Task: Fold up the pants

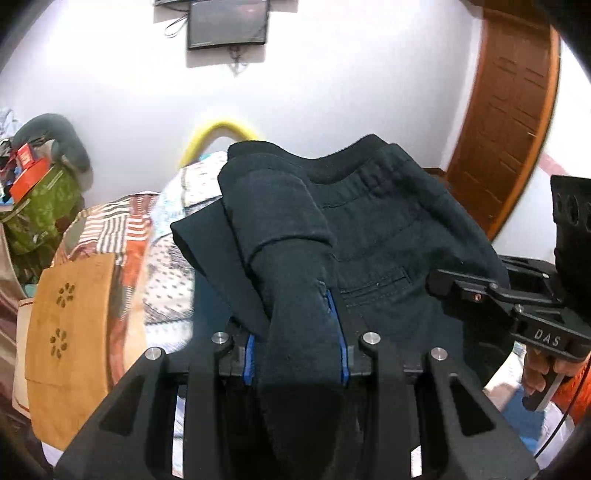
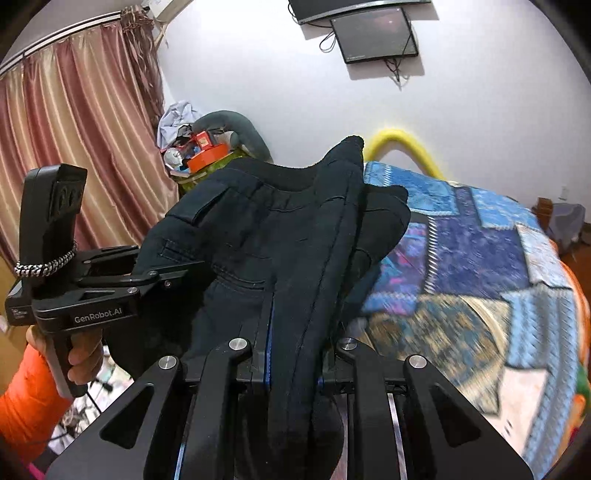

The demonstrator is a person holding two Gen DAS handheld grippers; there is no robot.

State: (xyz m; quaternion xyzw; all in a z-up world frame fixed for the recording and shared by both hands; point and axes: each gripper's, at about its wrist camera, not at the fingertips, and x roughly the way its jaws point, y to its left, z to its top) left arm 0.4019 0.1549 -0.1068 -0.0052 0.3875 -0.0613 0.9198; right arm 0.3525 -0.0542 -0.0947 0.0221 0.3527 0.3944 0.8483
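Now pants (image 1: 369, 229) between both tools' fingers.

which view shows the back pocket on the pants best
Left wrist view: the welt back pocket on the pants lies flat and unobstructed. In the right wrist view the pocket is creased, dim and harder to read.

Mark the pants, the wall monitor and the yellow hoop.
pants (image 1: 373, 236): left wrist view, seat panel below the waistband.
wall monitor (image 2: 373, 33): right wrist view, middle of the dark screen.
yellow hoop (image 2: 397, 134): right wrist view, top of the arch behind the bed.
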